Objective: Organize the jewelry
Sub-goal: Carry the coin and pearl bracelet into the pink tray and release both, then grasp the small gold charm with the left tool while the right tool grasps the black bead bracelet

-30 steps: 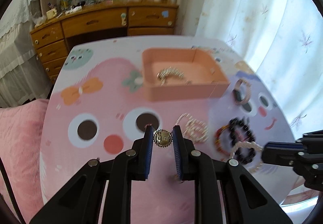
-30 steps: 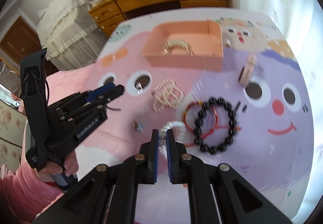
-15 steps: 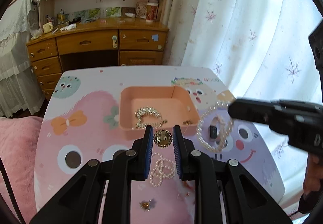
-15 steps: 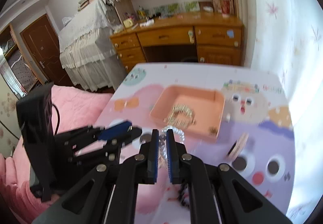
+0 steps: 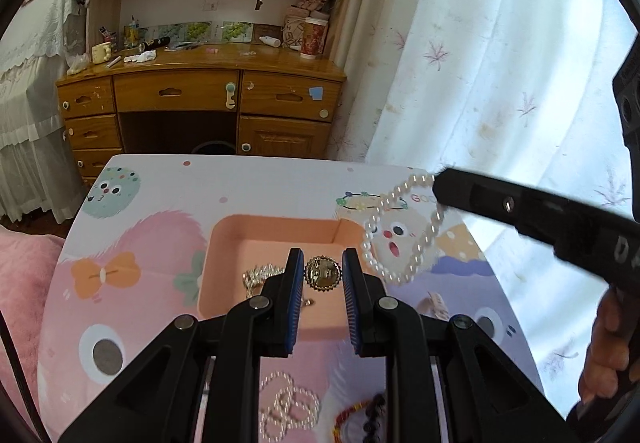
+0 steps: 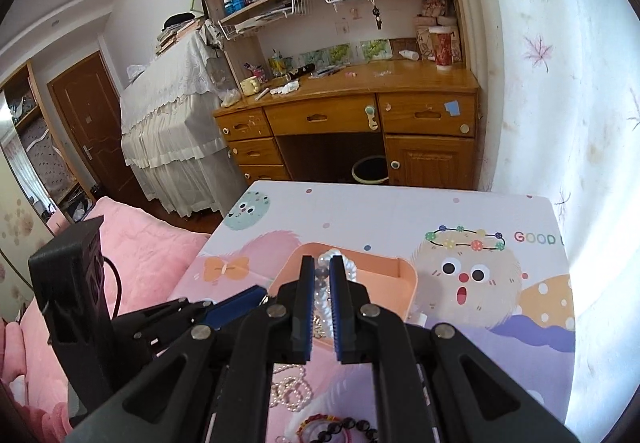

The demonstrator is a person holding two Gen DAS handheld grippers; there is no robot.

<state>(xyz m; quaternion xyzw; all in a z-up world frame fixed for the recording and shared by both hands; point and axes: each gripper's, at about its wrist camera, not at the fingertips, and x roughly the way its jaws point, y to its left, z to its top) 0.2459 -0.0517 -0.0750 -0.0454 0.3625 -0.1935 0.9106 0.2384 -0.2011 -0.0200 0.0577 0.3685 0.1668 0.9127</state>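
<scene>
- Left wrist view: left gripper [image 5: 322,275] is clamped narrow on a small round gold brooch with a scalloped rim [image 5: 322,272]. It now sits over the open peach-coloured plastic tray [image 5: 276,233] on the cartoon-print counter [image 5: 168,199].
- A second ago that same brooch hung low over the pink part of the counter, tray well beyond it. So both pick-ups are done; this is the carry to the tray.
- Right gripper [image 5: 438,189] enters from the right with a white pearl-bead bracelet [image 5: 404,231] dangling off its tip, above the tray's right edge. One second ago it was just a black edge at the frame's lower right.
- A silver chain piece [image 5: 258,277] is already lying in the tray.
- Not yet sorted on the near counter: a white pearl multi-loop piece [image 5: 290,409] and a red beaded bracelet [image 5: 352,419].
- Right wrist view: right gripper [image 6: 322,283] pinches nearly shut on the pearl bracelet [image 6: 340,263], with the beads showing between and above the fingers and the tray [image 6: 404,275] directly ahead and below.
- One second ago this view looked down at the near counter clutter; now it takes in the wooden desk [image 6: 360,99] and shelves, with the tray close under the tips.
- My read: next is release over the tray, brooch and bracelet. The bracelet loop hangs near the right wall, so it may drape over the rim.
</scene>
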